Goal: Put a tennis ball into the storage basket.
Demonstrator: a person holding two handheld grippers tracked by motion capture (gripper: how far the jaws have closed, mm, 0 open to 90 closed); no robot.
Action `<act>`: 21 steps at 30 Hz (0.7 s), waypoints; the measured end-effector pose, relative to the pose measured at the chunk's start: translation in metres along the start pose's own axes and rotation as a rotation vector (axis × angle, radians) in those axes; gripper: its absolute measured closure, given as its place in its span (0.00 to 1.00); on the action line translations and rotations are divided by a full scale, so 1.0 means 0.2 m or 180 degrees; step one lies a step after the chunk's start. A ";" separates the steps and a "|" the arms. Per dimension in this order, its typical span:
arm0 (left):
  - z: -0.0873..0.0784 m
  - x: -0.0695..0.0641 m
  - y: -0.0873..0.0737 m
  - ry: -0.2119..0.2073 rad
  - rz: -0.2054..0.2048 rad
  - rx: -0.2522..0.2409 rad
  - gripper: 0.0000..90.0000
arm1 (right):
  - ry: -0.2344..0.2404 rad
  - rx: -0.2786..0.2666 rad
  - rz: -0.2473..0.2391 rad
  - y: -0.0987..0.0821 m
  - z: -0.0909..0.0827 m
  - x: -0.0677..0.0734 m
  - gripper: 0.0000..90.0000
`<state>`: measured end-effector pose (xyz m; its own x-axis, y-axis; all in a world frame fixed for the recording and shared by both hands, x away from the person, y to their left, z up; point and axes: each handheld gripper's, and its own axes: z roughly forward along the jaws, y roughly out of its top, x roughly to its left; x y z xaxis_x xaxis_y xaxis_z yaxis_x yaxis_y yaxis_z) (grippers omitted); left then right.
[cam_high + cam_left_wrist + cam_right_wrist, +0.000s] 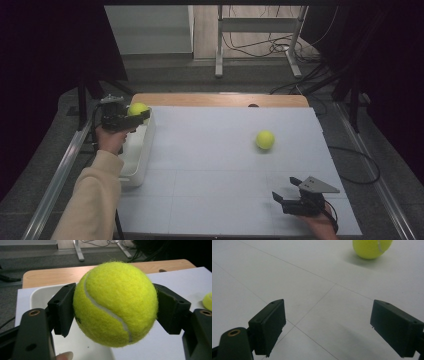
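Tennis ball (115, 303) clamped in left jaws above bin rim (148, 137); right jaws wide, empty.

Grey floor (200, 80), cables (260, 47), dark surroundings.

A bin (142, 155) sits on the table's (210, 200) left edge, one ball (138, 108) above its far end; another ball (265, 139) lies well right
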<state>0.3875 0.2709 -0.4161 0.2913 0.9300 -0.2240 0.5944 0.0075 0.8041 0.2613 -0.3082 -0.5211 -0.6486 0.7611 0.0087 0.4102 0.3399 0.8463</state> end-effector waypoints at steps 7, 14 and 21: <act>0.03 0.04 -0.01 0.0086 -0.0058 0.0105 0.29 | -0.0007 0.0011 -0.0002 0.00 0.00 0.00 0.15; 0.05 0.07 -0.02 0.0127 -0.0087 0.0184 0.29 | -0.0011 0.0013 -0.0002 0.00 0.00 0.00 0.15; 0.07 0.08 -0.03 0.0154 -0.0072 0.0299 0.29 | -0.0012 0.0009 0.0006 0.00 0.00 0.00 0.15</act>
<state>0.3994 0.2816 -0.4318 0.2419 0.9467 -0.2128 0.6686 -0.0037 0.7436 0.2617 -0.3087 -0.5213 -0.6453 0.7639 0.0082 0.4131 0.3399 0.8449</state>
